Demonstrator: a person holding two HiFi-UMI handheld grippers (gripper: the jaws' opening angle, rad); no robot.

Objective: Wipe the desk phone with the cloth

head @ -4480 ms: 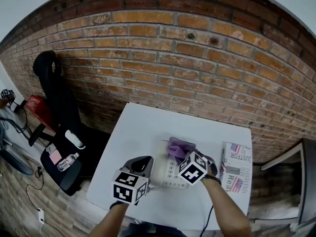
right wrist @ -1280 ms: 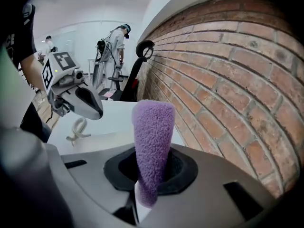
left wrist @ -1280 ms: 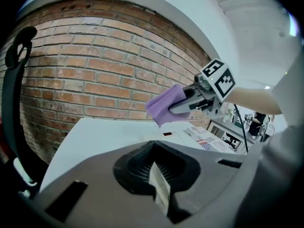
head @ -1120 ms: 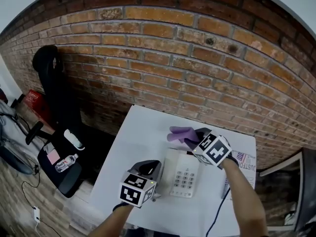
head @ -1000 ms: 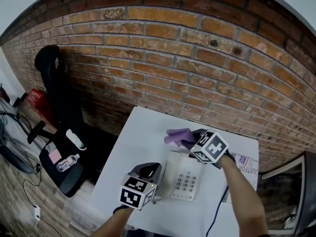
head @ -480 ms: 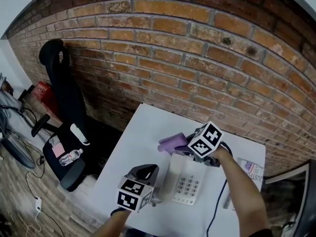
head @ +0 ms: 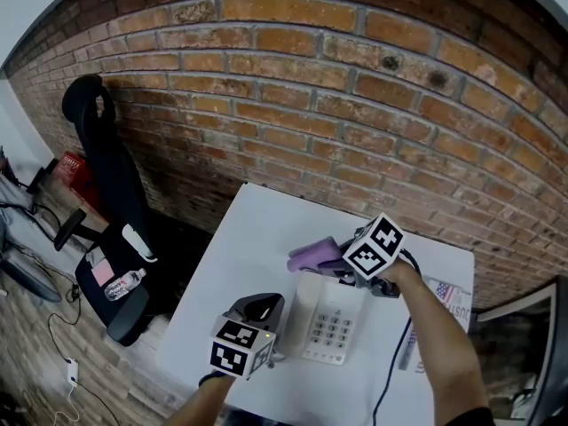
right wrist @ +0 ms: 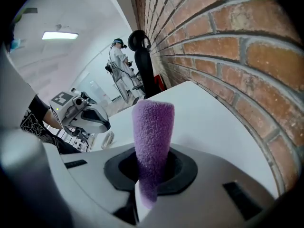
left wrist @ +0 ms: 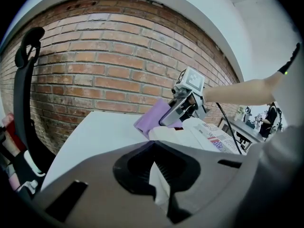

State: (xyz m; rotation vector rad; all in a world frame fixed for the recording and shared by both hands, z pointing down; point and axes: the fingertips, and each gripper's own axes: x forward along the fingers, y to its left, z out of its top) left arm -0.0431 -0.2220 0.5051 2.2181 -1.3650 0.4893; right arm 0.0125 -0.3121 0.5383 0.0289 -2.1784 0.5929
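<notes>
The fingers of the right gripper [head: 341,262] are clamped on the purple cloth [right wrist: 152,132], whose loose end reaches the far left corner of the desk phone [head: 333,328]. The left gripper [left wrist: 158,177] has its fingers shut on the phone's left side (a white edge shows between them), low on the counter [head: 248,238]. The wipe will likely go best with the fold pressed flat and drawn nearward, left grip firm.
</notes>
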